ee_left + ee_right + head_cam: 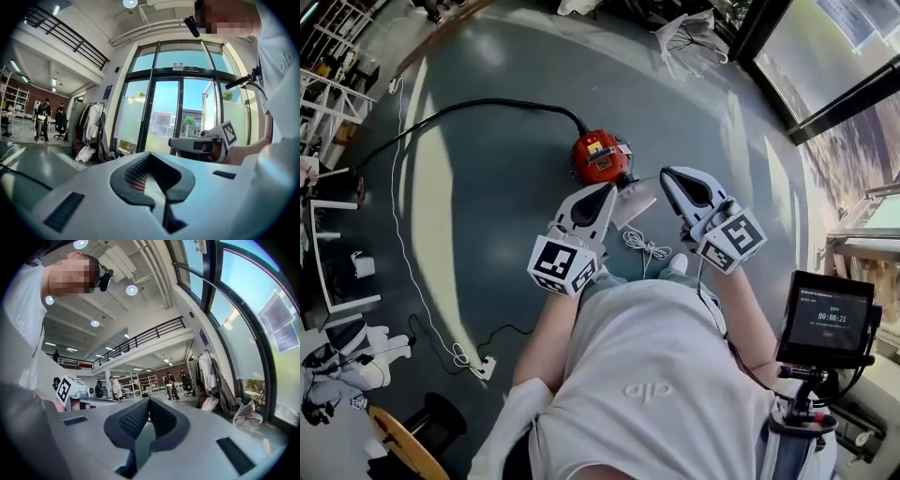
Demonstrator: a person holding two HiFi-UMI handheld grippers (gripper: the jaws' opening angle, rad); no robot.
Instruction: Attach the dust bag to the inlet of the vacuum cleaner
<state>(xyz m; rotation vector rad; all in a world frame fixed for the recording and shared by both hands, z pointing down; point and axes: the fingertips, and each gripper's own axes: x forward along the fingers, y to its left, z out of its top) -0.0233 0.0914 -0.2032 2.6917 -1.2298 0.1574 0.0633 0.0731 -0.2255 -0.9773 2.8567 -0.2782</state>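
Observation:
In the head view a red vacuum cleaner (600,157) lies on the grey floor, and a black hose or cable (487,105) runs from it to the left. A pale flat piece (635,203), likely the dust bag, lies just below the vacuum cleaner with a white cord (645,247) beside it. My left gripper (607,190) and right gripper (668,176) are held up side by side above the floor. Both are shut with nothing between the jaws, as the left gripper (149,157) and right gripper (149,401) show in their own views. Neither touches the bag or the vacuum cleaner.
A power strip (484,367) with a thin white cable lies at the lower left, near a wooden stool (403,441). A small monitor (828,319) on a stand is at the right. Glass doors (173,117) and a clothes rack (91,126) stand ahead, with people (169,383) further off.

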